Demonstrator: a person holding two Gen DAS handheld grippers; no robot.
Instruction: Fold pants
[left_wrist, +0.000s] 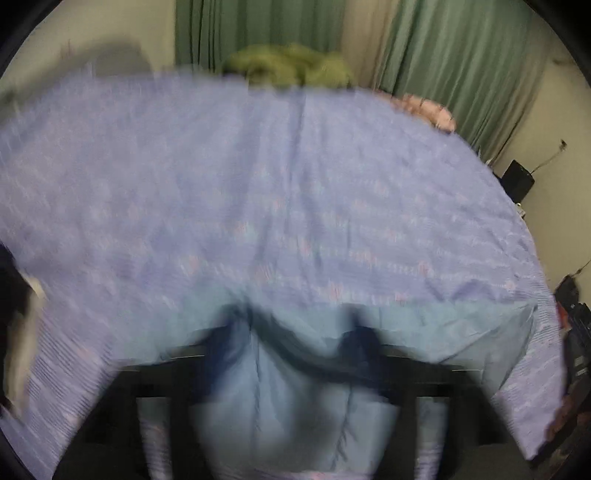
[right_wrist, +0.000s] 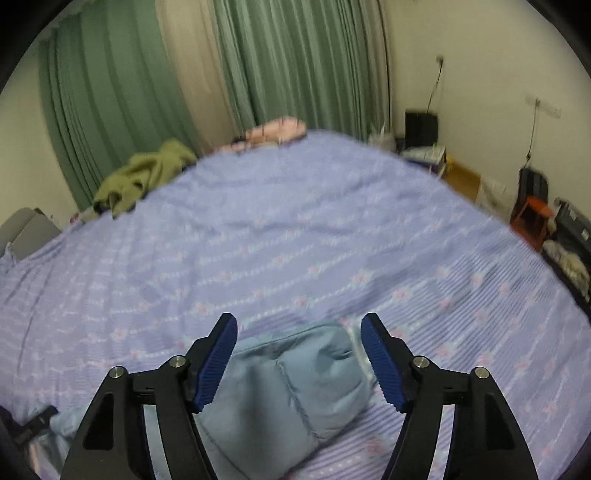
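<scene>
The pants are light blue quilted fabric lying on the lavender bedspread (right_wrist: 295, 221). In the right wrist view a bunched end of the pants (right_wrist: 291, 391) lies between the fingers of my right gripper (right_wrist: 299, 325), which is open and just above it, not touching. In the left wrist view the frame is blurred: the pants (left_wrist: 295, 398) fill the space between the blue fingertips (left_wrist: 364, 343) of my left gripper (left_wrist: 295, 336), which stand apart; whether they pinch the cloth is unclear.
An olive green garment (right_wrist: 144, 173) and a pink pillow (right_wrist: 277, 129) lie at the bed's far edge before green curtains (right_wrist: 277, 62). A black speaker (right_wrist: 421, 127), an orange stool (right_wrist: 532, 218) and clutter stand to the right of the bed.
</scene>
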